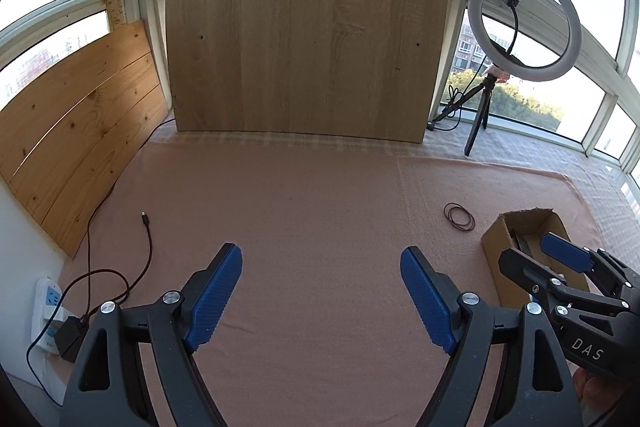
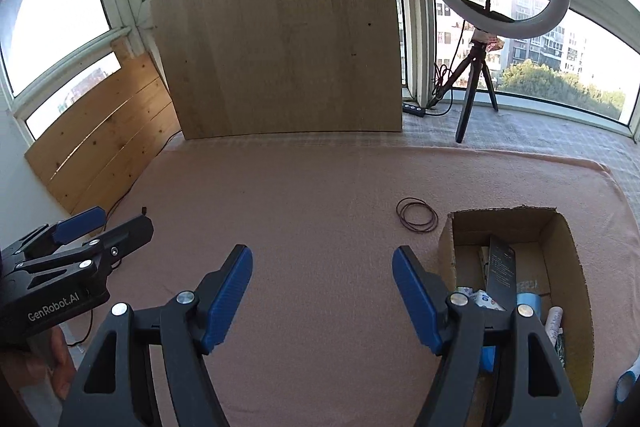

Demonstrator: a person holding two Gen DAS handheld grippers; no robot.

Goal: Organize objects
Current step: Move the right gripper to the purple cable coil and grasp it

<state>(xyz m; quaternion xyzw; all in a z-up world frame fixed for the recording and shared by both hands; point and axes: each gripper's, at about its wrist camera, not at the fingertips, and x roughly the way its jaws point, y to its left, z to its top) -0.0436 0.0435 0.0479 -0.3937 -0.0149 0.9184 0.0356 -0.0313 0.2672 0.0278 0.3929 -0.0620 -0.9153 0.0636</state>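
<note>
Leftmost, well away from the cardboard box (image 2: 568, 267), the left gripper (image 1: 322, 291) angles downward, ribbed blue jaws spread over fuzzy pink blanket (image 1: 320, 195). Thin dark hair ties (image 2: 417, 215) lie coiled just left of the box. Beside its open top, the right gripper (image 2: 322, 291) tilts down, jaws spread and empty.

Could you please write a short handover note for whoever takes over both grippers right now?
Left gripper: open, empty, above the pink cloth.
Right gripper: open, empty, beside the cardboard box.
Done: several items already lie in the box, including a dark flat pack.
Left: the coil of thin brown bands lies loose on the cloth, just left of the box; the cable end lies at far left.
</note>
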